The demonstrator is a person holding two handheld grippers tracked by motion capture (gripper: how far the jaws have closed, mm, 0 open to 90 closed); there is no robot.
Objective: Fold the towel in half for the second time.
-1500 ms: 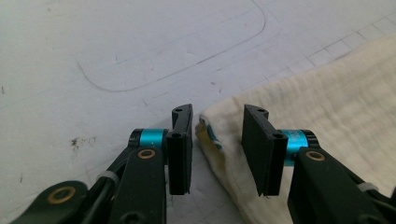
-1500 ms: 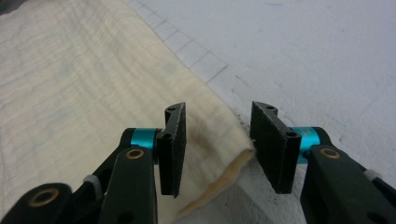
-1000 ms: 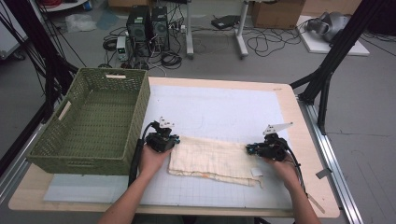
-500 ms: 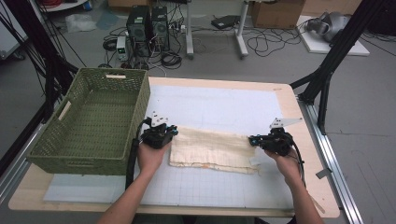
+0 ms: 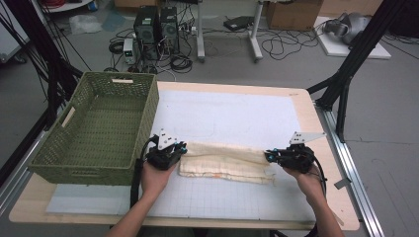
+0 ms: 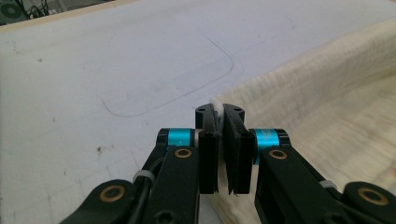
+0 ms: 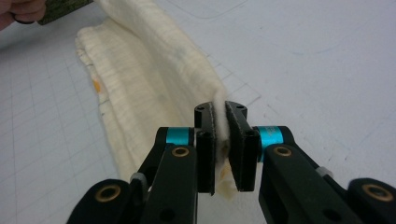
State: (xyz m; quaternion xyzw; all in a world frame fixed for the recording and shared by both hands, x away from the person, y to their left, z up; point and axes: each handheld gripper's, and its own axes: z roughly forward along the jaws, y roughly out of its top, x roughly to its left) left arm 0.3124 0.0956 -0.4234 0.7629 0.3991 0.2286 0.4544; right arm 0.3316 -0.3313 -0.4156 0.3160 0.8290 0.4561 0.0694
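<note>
A cream cloth (image 5: 227, 165) lies folded in a long strip on the white mat, near the table's front. My left gripper (image 5: 181, 149) is at its left end, shut on a corner of the cloth (image 6: 327, 93), which shows pinched between the pads of my left gripper (image 6: 219, 109). My right gripper (image 5: 267, 156) holds the right end. In the right gripper view the cloth (image 7: 140, 79) runs away from my right gripper (image 7: 220, 109), whose jaws have just eased open a little while a fold is still pinched between them. The held far edge is raised slightly off the mat.
A green woven basket (image 5: 94, 173) stands empty at the table's left, close to the left hand. The white gridded mat (image 5: 237, 113) covers most of the tabletop. Black frame legs (image 5: 346, 74) stand off the right edge; computers and cables lie on the floor beyond.
Both hands have shifted a little with the cloth's far corners in their grip. The cloth now looks narrower from front to back, its far edge lifted.
</note>
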